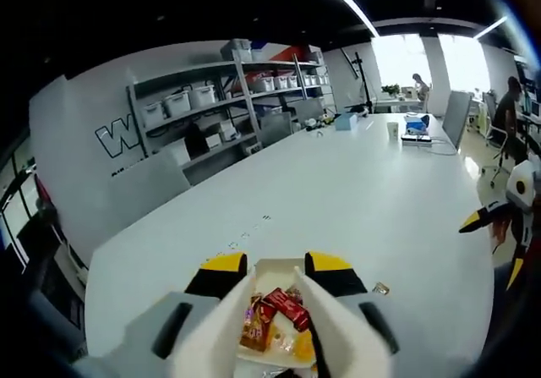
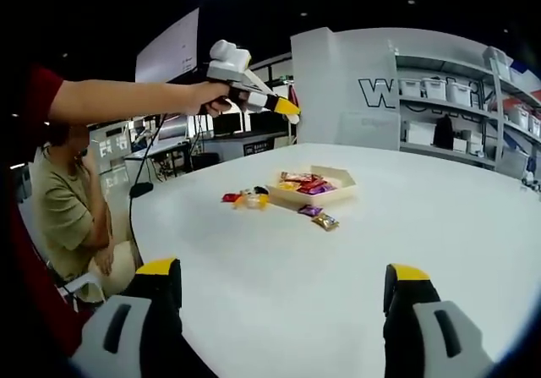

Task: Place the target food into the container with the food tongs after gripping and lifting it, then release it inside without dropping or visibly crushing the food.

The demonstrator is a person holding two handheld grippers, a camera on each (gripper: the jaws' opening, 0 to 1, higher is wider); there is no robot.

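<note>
Left gripper view: my left gripper [image 1: 277, 264] has its yellow-tipped jaws closed part-way against the outer sides of the white food tongs [image 1: 338, 323], whose two arms run up between them. The tong tips stand apart. Through the gap I see the shallow cream tray [image 1: 279, 270] on the white table [image 1: 355, 192], and in it a heap of wrapped snacks [image 1: 283, 306]: a red packet on top, with brown, orange and yellow ones around it. I cannot tell whether the tongs touch any of them or hang above. One small gold-wrapped piece [image 1: 381, 288] lies on the table just beside the tray. The right gripper [image 1: 494, 244] comes in at the right edge, well apart from the tray.

Right gripper view: my right gripper [image 2: 283, 270] has its jaws spread wide, with nothing between them but bare table [image 2: 406, 209]. Further across sits the tray [image 2: 342, 178], with red, purple and yellow snacks [image 2: 306, 183] inside. Near it on the table lie loose pieces: a red and yellow cluster [image 2: 245, 198] to one side, and a purple one [image 2: 309, 210] and a gold one [image 2: 325, 221] nearer me. A hand [image 2: 211, 97] holds the left gripper [image 2: 283, 106] in the air, clear above the tray and apart from every snack. A seated person [image 2: 72, 209] is at the table's edge.
</note>
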